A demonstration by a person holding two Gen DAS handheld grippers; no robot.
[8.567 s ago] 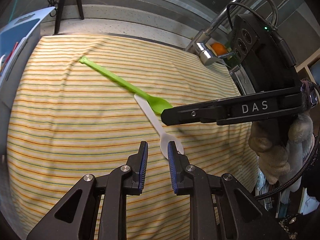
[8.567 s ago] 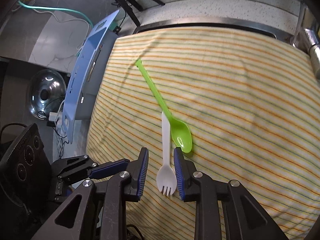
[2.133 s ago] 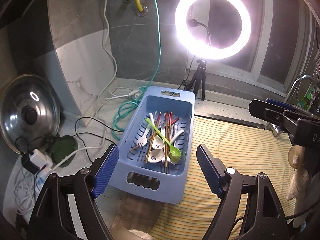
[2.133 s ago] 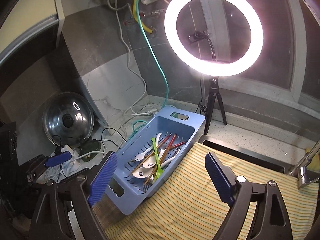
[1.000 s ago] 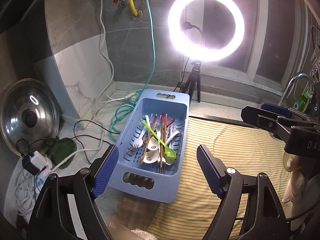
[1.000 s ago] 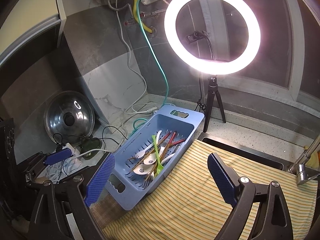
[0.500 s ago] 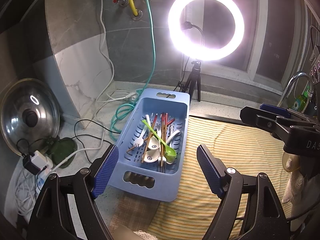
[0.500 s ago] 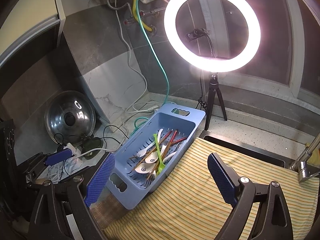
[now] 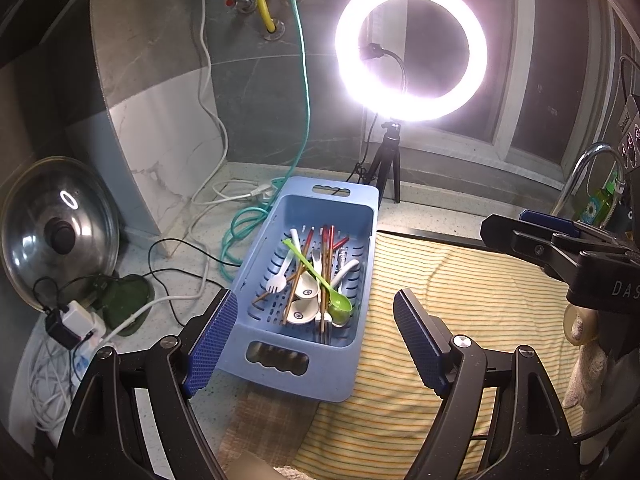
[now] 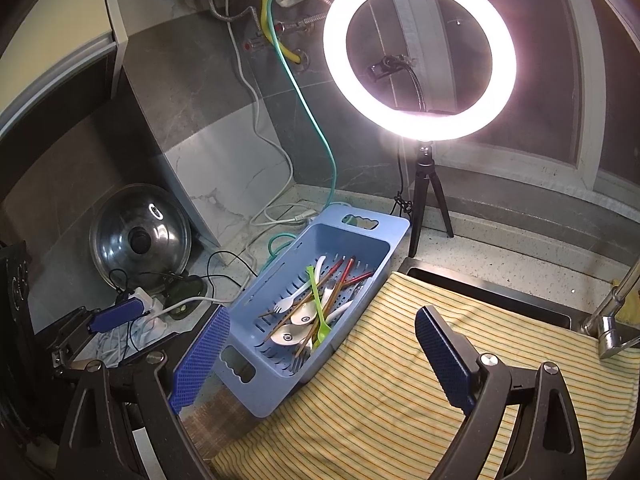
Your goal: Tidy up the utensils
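A blue slotted basket (image 9: 276, 364) (image 10: 256, 394) sits on the counter beside a yellow striped cloth (image 9: 460, 280) (image 10: 400, 400). In it lie a green spoon (image 9: 316, 276) (image 10: 319, 308), a white fork (image 9: 280, 276) (image 10: 290, 300), red and brown chopsticks (image 9: 328, 248), white ceramic spoons (image 9: 306, 292) and a metal fork. My left gripper (image 9: 315, 298) hangs open and empty, well above the basket's near end. My right gripper (image 10: 322, 314) is also wide open with nothing in it, above the cloth's left edge. The cloth is bare.
A lit ring light (image 9: 412, 48) on a black tripod stands behind the basket. A glass pot lid (image 9: 56, 232) leans on the wall at the left, with cables and a white plug adapter (image 9: 74, 320) in front. A faucet (image 9: 588, 168) rises at the far right.
Since the oldest frames the green spoon and white fork went from the cloth into the basket, and both grippers drew back and opened wide. Over the last second nothing moved.
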